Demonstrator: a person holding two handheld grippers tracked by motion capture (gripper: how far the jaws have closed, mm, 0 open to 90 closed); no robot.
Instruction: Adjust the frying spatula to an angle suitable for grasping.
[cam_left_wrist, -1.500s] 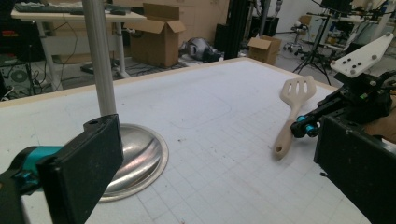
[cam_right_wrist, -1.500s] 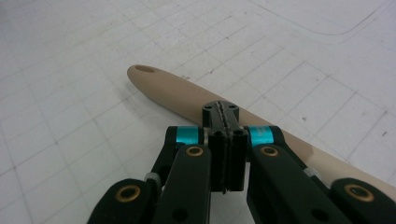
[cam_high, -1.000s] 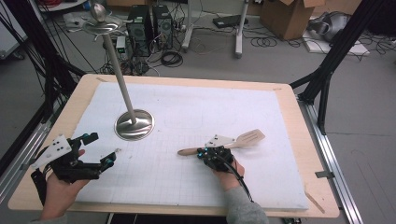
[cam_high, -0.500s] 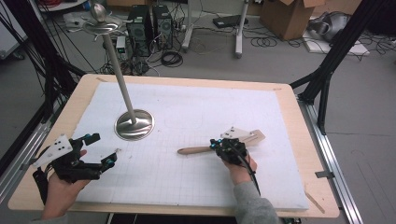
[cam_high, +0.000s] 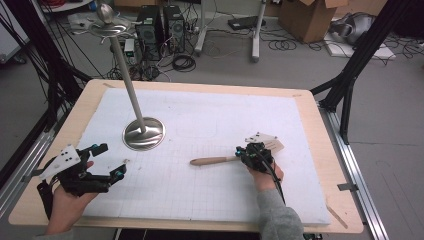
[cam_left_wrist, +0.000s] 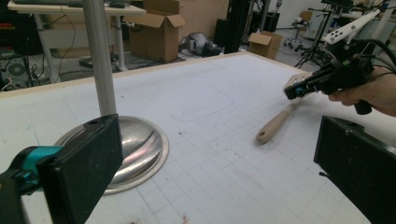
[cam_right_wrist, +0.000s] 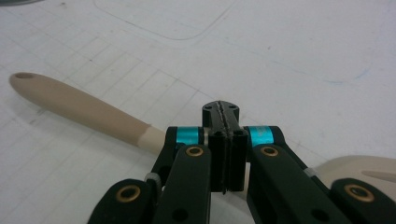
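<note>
The left gripper sits to the near left of the polished steel stand with a round domed base and a tall upright pole. Its two black jaws are spread wide with nothing between them, and it rests low over the white gridded mat.

To the right of the stand's base, well apart from it, lies the spatula with a tan wooden handle and a pale cream blade. It lies flat on the mat, with the handle end towards the stand and the blade away from it.

The right gripper hangs over the spatula's neck, on the side far from the stand. Its jaws are pressed together with nothing in them, and the handle passes underneath.

The spatula looks light and stiff. The rounded, smooth handle would likely roll or slip under a loose pinch, while the blade seems thinner and perhaps a little flexible. The best hold is probably across the handle just behind the neck, near the balance point, with the jaws first opened wider than the handle.
</note>
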